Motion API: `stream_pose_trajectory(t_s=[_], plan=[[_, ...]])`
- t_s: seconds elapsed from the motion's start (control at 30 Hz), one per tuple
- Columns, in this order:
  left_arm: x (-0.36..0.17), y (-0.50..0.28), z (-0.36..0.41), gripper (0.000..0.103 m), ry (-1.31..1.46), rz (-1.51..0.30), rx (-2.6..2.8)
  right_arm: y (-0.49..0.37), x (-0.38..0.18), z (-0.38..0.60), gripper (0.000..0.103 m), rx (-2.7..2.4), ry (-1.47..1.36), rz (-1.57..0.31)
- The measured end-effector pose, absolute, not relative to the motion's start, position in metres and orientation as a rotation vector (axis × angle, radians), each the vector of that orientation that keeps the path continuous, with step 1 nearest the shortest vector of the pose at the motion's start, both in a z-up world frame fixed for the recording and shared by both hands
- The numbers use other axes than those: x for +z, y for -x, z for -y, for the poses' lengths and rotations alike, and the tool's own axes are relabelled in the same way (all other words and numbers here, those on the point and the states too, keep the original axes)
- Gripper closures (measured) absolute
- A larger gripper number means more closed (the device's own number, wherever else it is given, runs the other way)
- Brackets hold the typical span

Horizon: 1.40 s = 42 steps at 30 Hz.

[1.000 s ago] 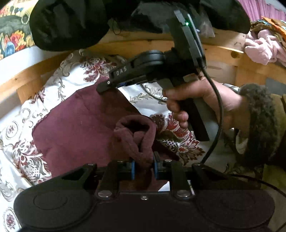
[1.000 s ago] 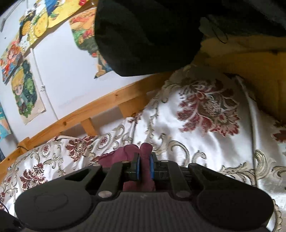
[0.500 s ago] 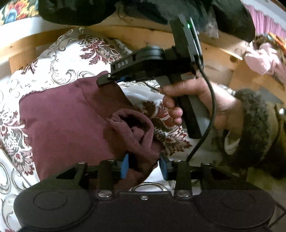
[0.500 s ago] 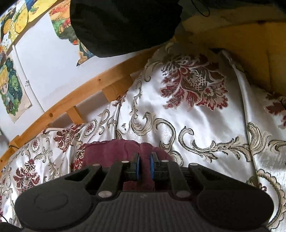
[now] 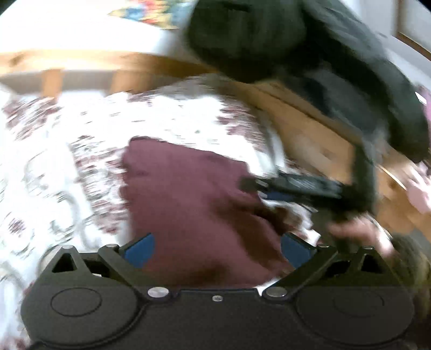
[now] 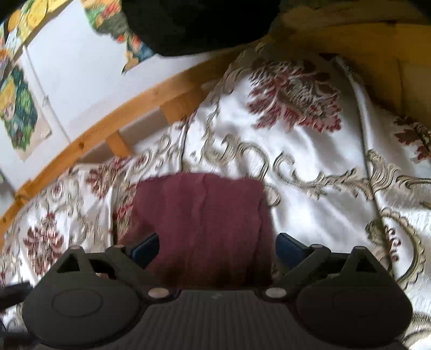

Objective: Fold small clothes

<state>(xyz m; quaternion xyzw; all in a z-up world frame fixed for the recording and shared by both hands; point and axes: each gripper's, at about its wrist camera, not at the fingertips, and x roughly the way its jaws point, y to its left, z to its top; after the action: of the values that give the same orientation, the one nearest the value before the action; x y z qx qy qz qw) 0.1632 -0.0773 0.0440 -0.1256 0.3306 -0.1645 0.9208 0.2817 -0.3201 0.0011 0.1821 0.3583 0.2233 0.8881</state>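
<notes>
A small maroon garment (image 5: 194,204) lies flat on the floral bedspread. It also shows in the right wrist view (image 6: 199,223). My left gripper (image 5: 216,249) is open, its blue pads wide apart just above the garment's near edge, holding nothing. My right gripper (image 6: 216,246) is open too, its pads spread over the garment's near part, empty. In the blurred left wrist view the right gripper (image 5: 296,185) sits at the garment's right edge, held by a hand (image 5: 358,231).
The white floral bedspread (image 6: 309,167) covers the bed. A wooden bed rail (image 6: 113,121) runs behind it. A black garment (image 6: 199,24) hangs over the rail. Pink clothes (image 5: 420,188) lie at the far right. Pictures (image 6: 18,113) hang on the wall.
Both grippers have opened and let go of the maroon garment, which now lies flat on the bed. The left wrist view is swinging and blurred.
</notes>
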Motion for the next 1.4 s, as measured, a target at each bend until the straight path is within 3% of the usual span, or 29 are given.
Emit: stream_pose_trajectory(t_s=[0.3, 0.6, 1.0, 1.2, 1.27, 1.4], plan=[[0.021, -0.178, 0.061, 0.001, 0.328, -0.849, -0.163, -0.246, -0.006, 0.306, 0.000, 0.406, -0.150, -0.896], [0.009, -0.177, 0.074, 0.001, 0.234, -0.927, -0.188, -0.241, -0.013, 0.314, 0.000, 0.400, -0.165, -0.927], [0.014, -0.175, 0.087, 0.001, 0.154, -0.867, -0.224, -0.245, 0.003, 0.337, 0.001, 0.389, -0.395, -0.647], [0.007, -0.179, 0.088, 0.001, 0.163, -0.901, -0.229, -0.260, -0.016, 0.330, 0.034, 0.381, -0.413, -0.702], [0.005, -0.179, 0.088, 0.001, 0.164, -0.911, -0.231, -0.262, -0.019, 0.324, 0.062, 0.380, -0.399, -0.698], [0.004, -0.179, 0.089, 0.001, 0.154, -0.922, -0.235, -0.263, -0.019, 0.319, 0.085, 0.370, -0.347, -0.661]])
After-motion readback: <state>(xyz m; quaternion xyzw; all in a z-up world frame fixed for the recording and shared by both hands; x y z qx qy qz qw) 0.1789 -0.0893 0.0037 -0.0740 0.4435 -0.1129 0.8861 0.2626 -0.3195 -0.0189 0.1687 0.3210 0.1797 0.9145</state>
